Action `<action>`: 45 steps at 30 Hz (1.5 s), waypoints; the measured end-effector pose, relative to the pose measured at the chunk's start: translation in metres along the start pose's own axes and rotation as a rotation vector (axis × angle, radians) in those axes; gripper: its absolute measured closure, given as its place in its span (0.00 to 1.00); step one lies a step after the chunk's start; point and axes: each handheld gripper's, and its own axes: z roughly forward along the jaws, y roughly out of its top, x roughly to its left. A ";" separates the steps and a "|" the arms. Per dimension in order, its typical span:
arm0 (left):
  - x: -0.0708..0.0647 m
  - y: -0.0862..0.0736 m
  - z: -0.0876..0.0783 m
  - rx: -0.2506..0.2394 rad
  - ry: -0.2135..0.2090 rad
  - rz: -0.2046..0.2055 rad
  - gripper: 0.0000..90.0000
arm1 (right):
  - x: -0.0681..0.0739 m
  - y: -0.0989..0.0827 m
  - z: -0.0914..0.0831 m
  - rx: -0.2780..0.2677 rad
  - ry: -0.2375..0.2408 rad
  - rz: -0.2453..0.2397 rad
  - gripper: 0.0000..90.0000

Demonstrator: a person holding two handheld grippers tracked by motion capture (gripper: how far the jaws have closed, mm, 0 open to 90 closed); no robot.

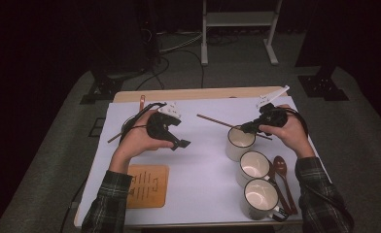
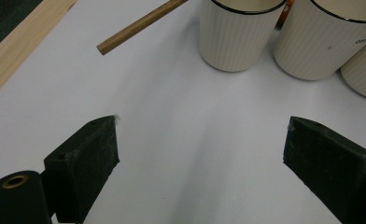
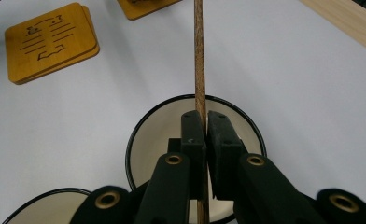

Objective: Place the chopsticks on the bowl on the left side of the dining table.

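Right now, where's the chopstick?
The chopstick is clamped in the right hand-held gripper, held above the farthest cup at the high view's right, slanting toward the table's middle.

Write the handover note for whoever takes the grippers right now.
Right gripper: shut on a chopstick, held above the far cup; its lower end is over the cup's mouth.
Left gripper: open, nothing between the fingers, over bare white sheet.
Three cups stand in a row on the right, spoons beside them; a second chopstick lies under the left hand.
Done: one chopstick picked up. Left, probably: drop it in the cup, then fetch the other.
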 end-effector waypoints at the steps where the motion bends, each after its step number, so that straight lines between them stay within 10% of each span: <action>1: 0.000 0.000 0.000 -0.001 0.001 0.003 0.10 | 0.000 0.000 0.000 0.002 0.006 -0.003 0.94; 45: -0.013 0.010 0.013 0.013 -0.026 0.055 0.10 | 0.029 0.024 0.029 0.059 0.181 -0.160 0.94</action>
